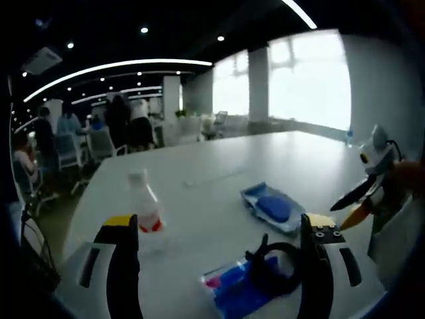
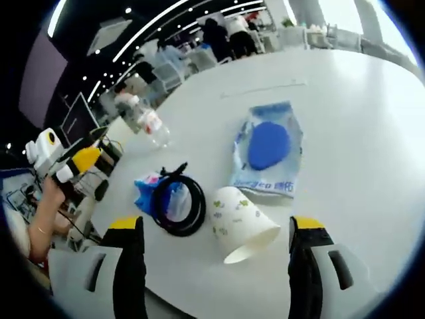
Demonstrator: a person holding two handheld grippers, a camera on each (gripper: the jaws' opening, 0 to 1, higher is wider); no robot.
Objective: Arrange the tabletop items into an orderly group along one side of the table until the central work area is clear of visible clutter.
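The left gripper (image 1: 219,249) has its jaws spread wide and empty, low over the white worktop (image 1: 219,166); the right gripper (image 2: 216,249) is spread and empty too. Between the right jaws lies one paper cup (image 2: 240,222) on its side, mouth toward the camera's lower right. Just left of it sits one black cable coil (image 2: 178,203) on one blue packet (image 2: 147,188). Beyond lies one pouch with a blue pad (image 2: 267,149), long axis running away. One clear bottle (image 2: 145,119) stands upright farther left. People sit at desks behind
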